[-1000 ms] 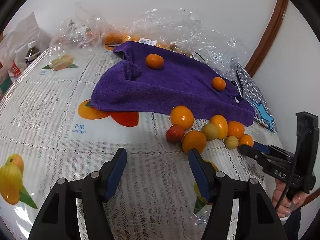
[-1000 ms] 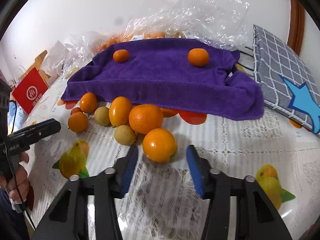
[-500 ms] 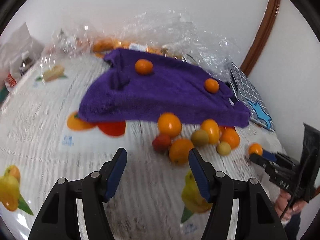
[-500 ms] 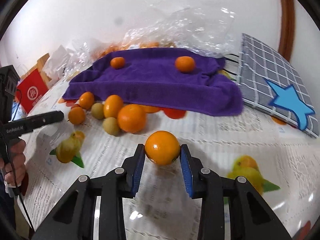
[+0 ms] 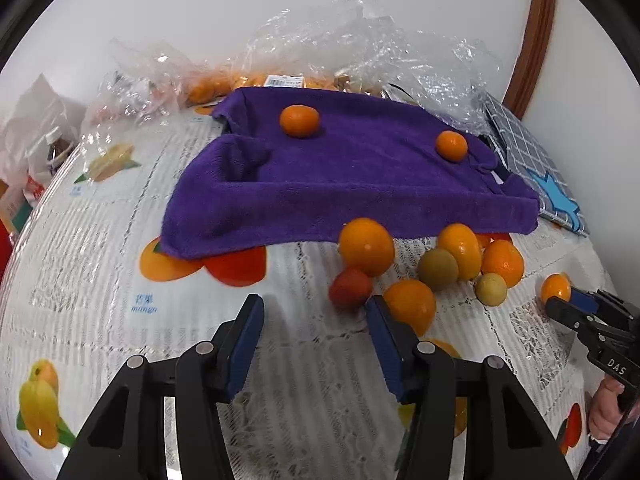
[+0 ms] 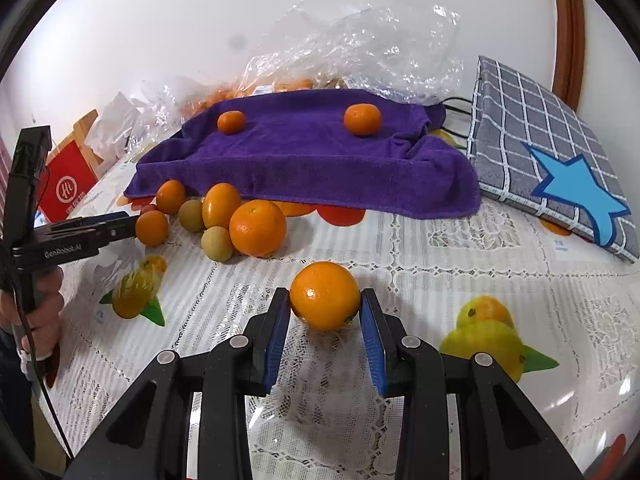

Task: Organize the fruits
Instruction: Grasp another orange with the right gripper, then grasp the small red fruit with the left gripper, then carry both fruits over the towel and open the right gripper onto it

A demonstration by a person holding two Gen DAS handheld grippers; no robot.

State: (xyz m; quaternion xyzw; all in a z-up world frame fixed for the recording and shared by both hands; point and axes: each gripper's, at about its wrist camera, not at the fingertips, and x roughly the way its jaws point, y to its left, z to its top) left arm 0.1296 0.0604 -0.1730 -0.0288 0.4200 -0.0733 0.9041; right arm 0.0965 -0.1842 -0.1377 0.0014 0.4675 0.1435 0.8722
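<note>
My right gripper (image 6: 325, 312) is shut on an orange (image 6: 325, 295) and holds it just above the tablecloth; it also shows in the left wrist view (image 5: 556, 287). A purple towel (image 6: 304, 160) lies behind with two small oranges (image 6: 362, 119) (image 6: 231, 121) on it. A cluster of several oranges and small greenish fruits (image 5: 440, 268) lies at the towel's front edge. My left gripper (image 5: 314, 316) is open and empty, just short of a red fruit (image 5: 351, 287) and an orange (image 5: 410, 306).
Crumpled clear plastic bags (image 5: 360, 56) with more oranges lie behind the towel. A grey checked cushion with a blue star (image 6: 552, 168) lies to the right. A red box (image 6: 66, 188) and bottles stand at the left. The table (image 5: 100, 240) has a lace fruit-print cloth.
My right gripper closed on the orange and pulled it back from the cluster. My left gripper moved closer to the red fruit and stayed open.
</note>
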